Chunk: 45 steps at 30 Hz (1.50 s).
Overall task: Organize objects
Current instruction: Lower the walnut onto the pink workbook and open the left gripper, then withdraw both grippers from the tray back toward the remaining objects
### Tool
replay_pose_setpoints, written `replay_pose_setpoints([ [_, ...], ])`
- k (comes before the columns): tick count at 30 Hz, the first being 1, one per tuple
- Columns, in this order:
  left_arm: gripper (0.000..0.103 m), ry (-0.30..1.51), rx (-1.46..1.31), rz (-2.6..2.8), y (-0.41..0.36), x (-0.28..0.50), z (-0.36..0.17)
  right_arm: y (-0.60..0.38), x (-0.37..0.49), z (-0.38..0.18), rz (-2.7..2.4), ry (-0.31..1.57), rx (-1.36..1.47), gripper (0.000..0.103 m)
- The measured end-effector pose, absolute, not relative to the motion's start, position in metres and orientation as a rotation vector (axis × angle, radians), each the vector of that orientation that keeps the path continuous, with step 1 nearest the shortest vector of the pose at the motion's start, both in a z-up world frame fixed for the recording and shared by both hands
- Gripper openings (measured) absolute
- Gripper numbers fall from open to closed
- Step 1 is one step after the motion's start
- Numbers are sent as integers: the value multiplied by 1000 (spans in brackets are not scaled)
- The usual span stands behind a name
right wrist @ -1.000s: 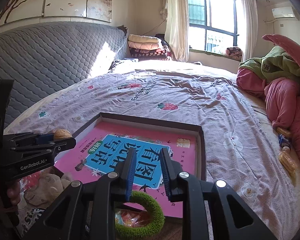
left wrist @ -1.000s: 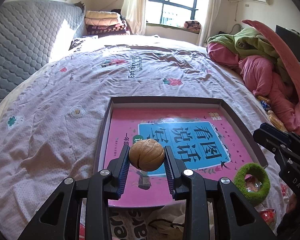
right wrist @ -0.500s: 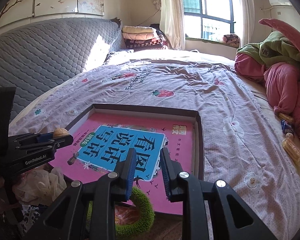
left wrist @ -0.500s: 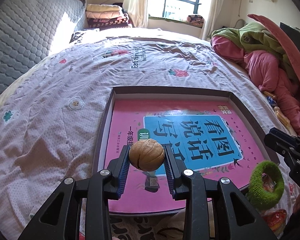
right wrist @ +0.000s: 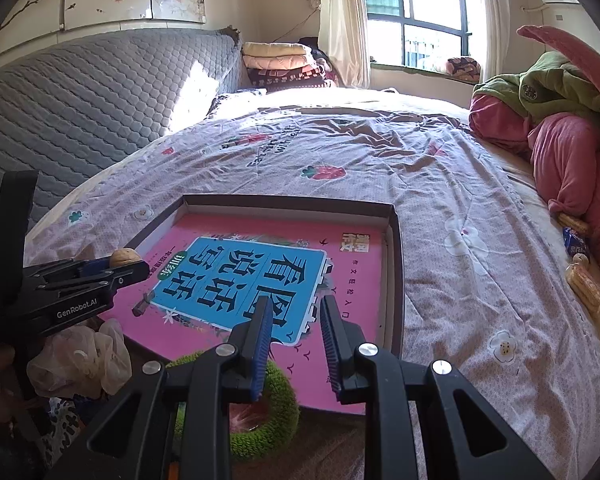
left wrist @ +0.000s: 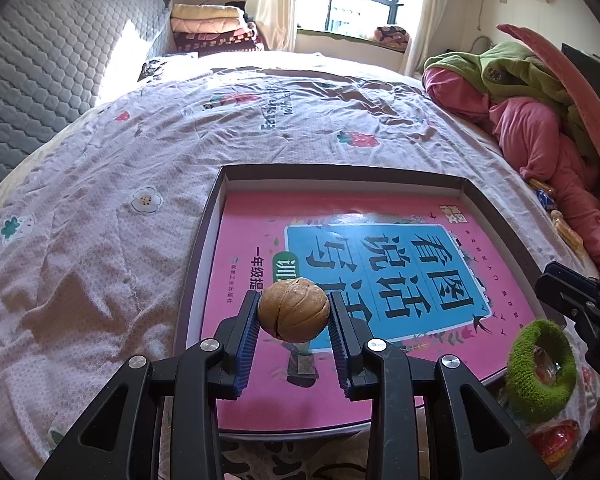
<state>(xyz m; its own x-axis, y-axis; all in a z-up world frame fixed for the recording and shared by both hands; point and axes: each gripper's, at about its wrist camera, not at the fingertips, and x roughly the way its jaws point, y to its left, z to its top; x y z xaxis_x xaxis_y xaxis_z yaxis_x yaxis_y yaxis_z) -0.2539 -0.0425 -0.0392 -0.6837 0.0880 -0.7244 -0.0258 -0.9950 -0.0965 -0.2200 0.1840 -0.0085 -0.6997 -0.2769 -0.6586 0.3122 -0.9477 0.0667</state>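
Fingers (left wrist: 256,312) of my left gripper (left wrist: 293,312) still clench the walnut (left wrist: 293,309), now lower over the book (left wrist: 380,264); my right gripper (right wrist: 294,330) stays closed, empty, above the green ring (right wrist: 276,396).

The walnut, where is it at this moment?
The walnut is held between the pads of the left gripper, above the near left part of the pink book that lies in the shallow box.
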Motion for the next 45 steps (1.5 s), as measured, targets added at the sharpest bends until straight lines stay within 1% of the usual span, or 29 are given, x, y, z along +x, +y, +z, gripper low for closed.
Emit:
replay_pose_setpoints([
  [5,34,-127,-1240,2822,-42,-259,-44,180,-227,-19,-2624,90,1053,25],
  [7,36,-128,-1241,2827,-43,-260,-44,179,-230,-23,-2621,97,1072,25],
  [9,47,-141,-1242,2830,-45,-262,-44,179,-233,-26,-2619,101,1083,25],
  [11,54,-165,-1241,2832,-47,-263,-43,180,-235,-28,-2625,98,1087,25],
  [13,57,-176,-1233,2841,-49,-263,-42,181,-237,-29,-2631,96,1090,25],
  [15,62,-185,-1227,2845,-51,-263,-40,181,-238,-30,-2634,92,1092,25],
  [25,68,-233,-1200,2868,-57,-257,-28,186,-238,-24,-2660,57,1069,25],
  [28,71,-244,-1186,2875,-58,-254,-22,186,-236,-20,-2658,52,1061,26],
  [33,74,-251,-1167,2890,-60,-246,-11,186,-233,-13,-2660,36,1036,37],
  [35,74,-257,-1161,2895,-61,-242,-8,187,-232,-11,-2660,33,1029,38],
  [45,75,-250,-1133,2909,-57,-223,7,188,-224,1,-2670,26,982,52],
])
